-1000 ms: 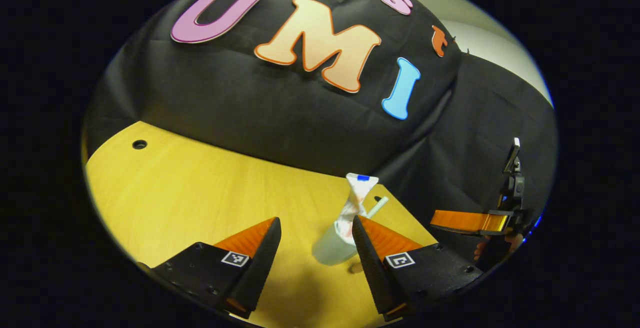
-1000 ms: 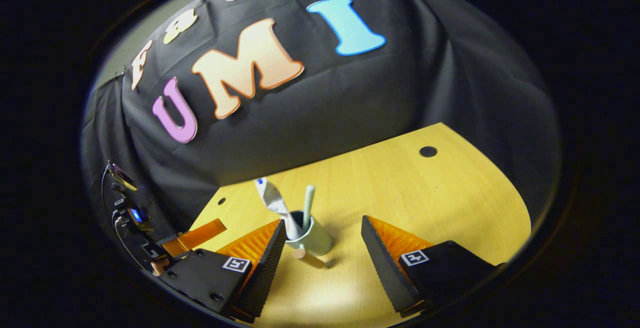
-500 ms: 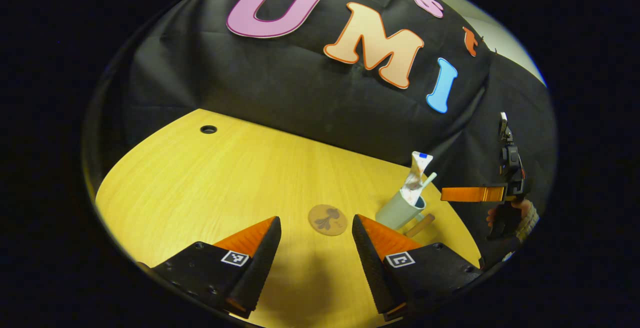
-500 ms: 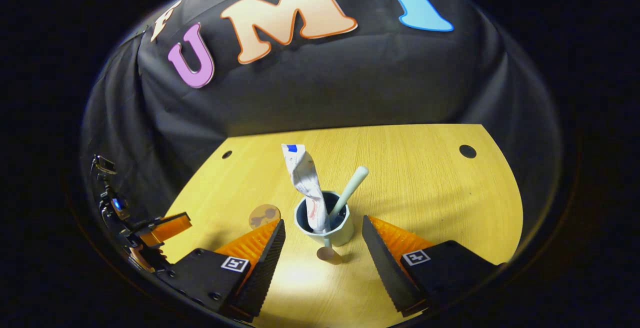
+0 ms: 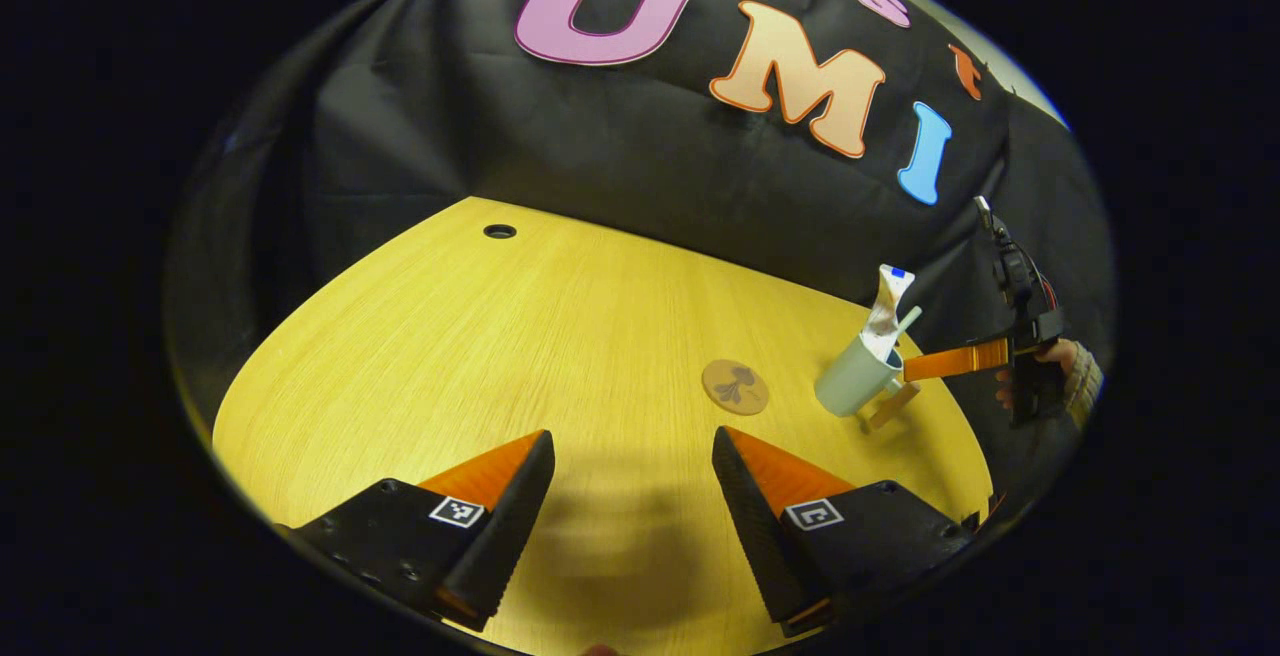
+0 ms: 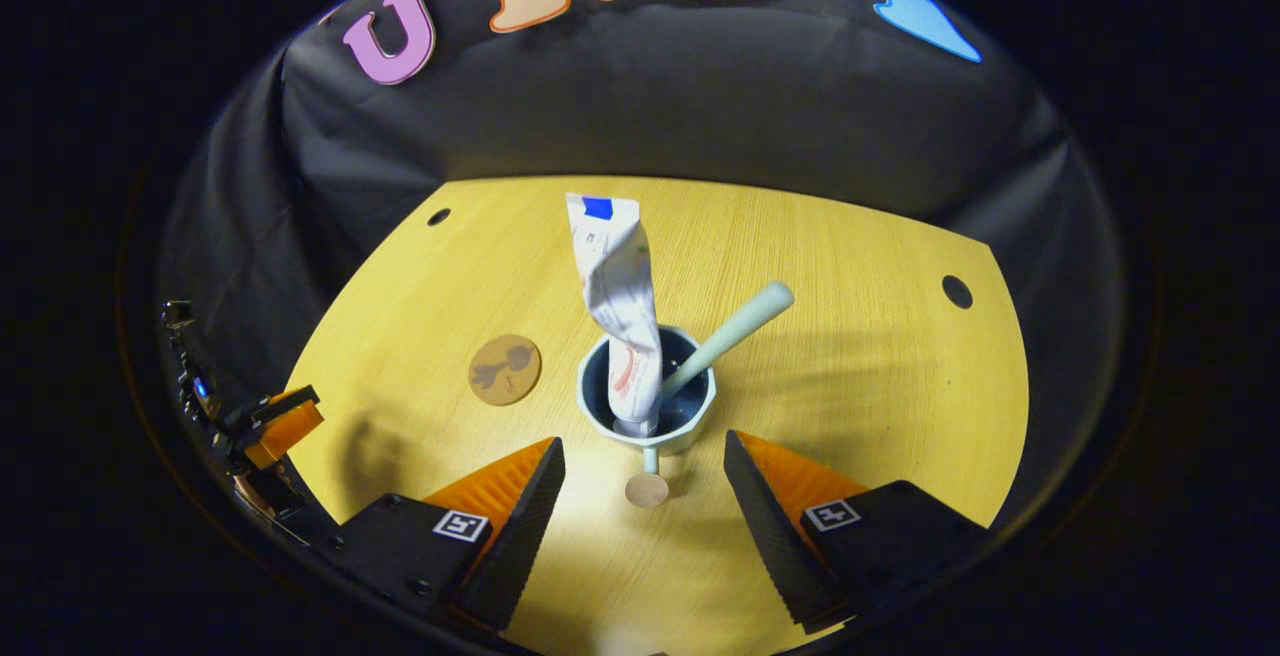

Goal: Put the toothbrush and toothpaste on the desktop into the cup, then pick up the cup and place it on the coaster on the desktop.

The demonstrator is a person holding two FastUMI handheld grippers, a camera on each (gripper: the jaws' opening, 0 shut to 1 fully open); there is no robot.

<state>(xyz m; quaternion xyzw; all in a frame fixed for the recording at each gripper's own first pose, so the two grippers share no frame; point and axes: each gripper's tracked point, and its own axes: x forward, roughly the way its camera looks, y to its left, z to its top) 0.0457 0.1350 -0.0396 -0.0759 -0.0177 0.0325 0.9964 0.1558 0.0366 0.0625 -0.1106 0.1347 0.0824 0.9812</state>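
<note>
Just the booth around me

Black cloth wall [image 5: 600, 156] draped behind a yellow wooden desktop [image 5: 480, 356], with small round holes [image 5: 499, 231] near its far edge.

Dim booth; a bright pool of light falls on the desktop [image 6: 850, 356] just before the cup [image 6: 648, 426]; soft shadows beside it; edges bow.

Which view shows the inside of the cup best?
Right gripper view: it looks down into the cup, showing the toothpaste and toothbrush standing inside. Left gripper view shows the cup small, from the side, interior hidden.
</note>
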